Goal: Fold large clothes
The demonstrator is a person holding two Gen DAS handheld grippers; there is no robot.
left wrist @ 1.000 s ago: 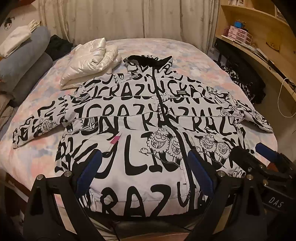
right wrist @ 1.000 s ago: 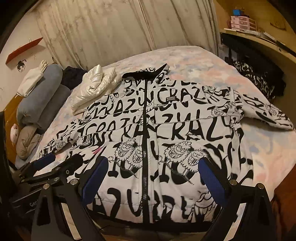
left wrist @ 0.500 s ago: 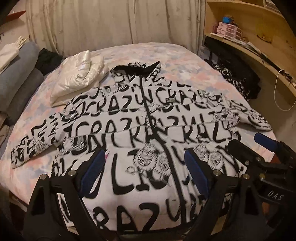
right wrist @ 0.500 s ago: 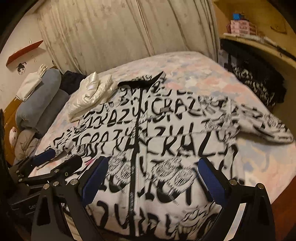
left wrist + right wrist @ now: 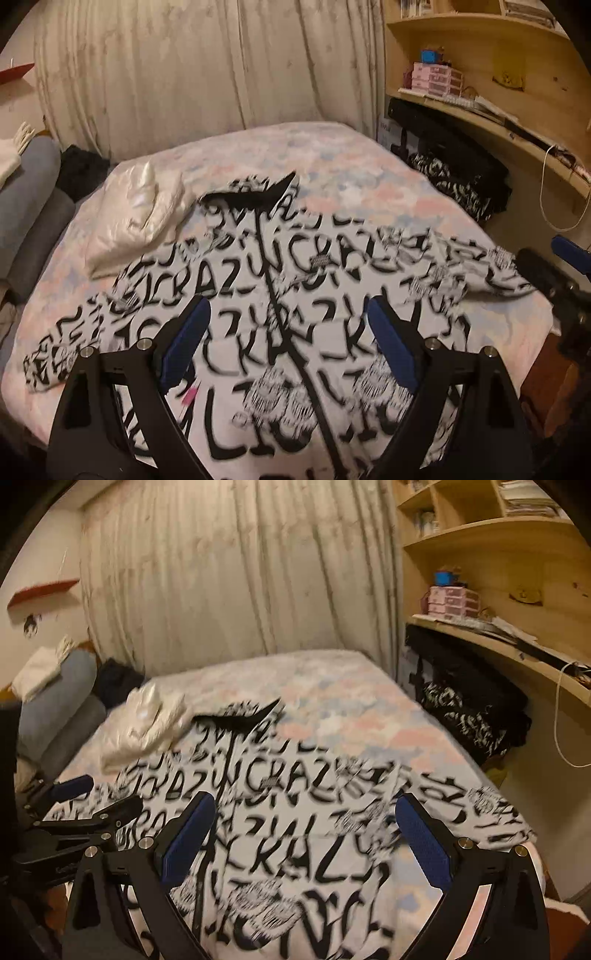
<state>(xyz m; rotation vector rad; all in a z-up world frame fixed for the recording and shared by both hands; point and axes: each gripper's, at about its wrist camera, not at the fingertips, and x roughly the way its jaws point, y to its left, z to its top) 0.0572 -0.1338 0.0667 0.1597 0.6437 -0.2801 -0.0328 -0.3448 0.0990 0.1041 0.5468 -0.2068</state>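
A large white jacket with black lettering lies spread flat on the bed, front up, zipper closed, black collar at the far end, sleeves out to both sides. It also shows in the right wrist view. My left gripper is open and empty, held above the jacket's lower middle. My right gripper is open and empty above the jacket's right half. Each gripper shows at the edge of the other's view. Both views are motion-blurred.
A folded shiny white jacket lies on the bed by the left shoulder. Grey pillows are at the left. A wooden desk with shelves and dark clothes stand at the right. Curtains hang behind.
Both grippers have tilted up and moved forward over the jacket; its hem has dropped out of view and more of the curtain and shelves shows. Both stay open.
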